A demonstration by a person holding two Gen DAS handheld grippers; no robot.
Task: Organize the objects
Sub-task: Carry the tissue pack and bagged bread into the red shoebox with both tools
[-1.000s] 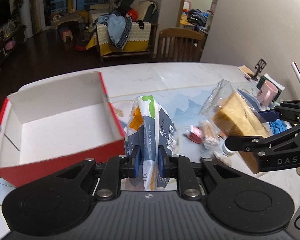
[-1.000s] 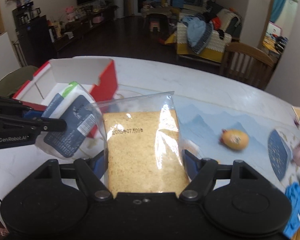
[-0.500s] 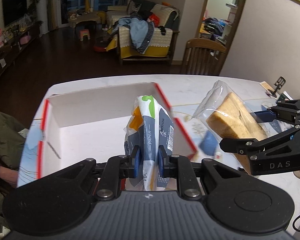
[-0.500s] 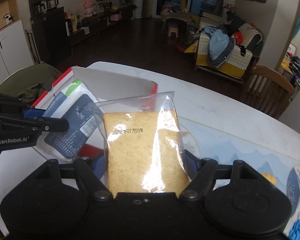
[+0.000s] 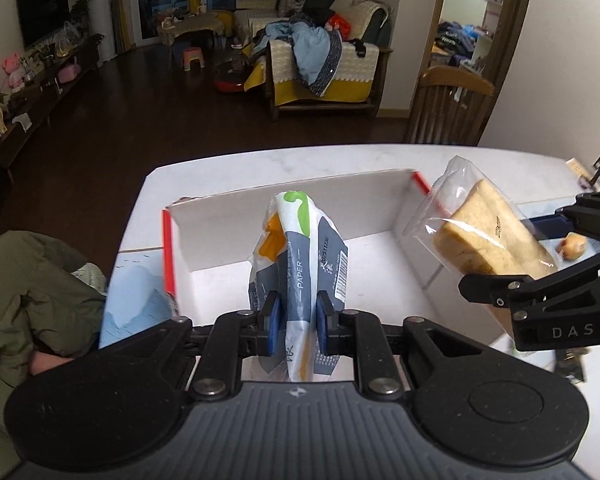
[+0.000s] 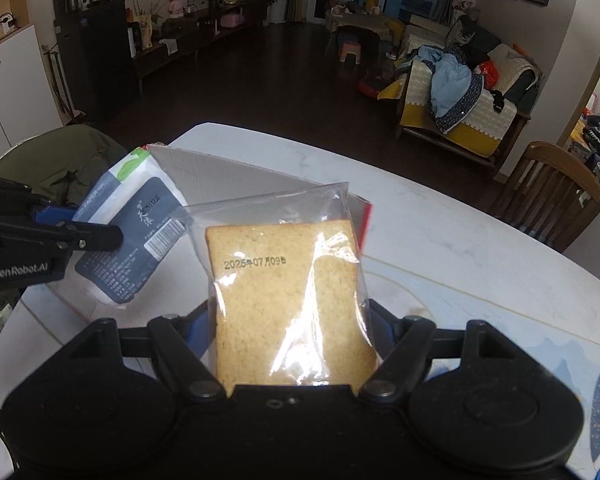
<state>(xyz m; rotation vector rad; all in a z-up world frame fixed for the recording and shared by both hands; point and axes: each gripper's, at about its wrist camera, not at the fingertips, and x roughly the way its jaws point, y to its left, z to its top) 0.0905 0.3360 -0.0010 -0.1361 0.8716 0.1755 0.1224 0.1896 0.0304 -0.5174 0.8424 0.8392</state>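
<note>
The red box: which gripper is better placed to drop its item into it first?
Left, probably. The left gripper holds the tissue pack directly over the red box interior, while the right gripper holds the bagged bread near the box's right wall.

Home living room; sofa (image 5: 320,68); TV (image 5: 42,12); dining table (image 5: 260,168)
</note>
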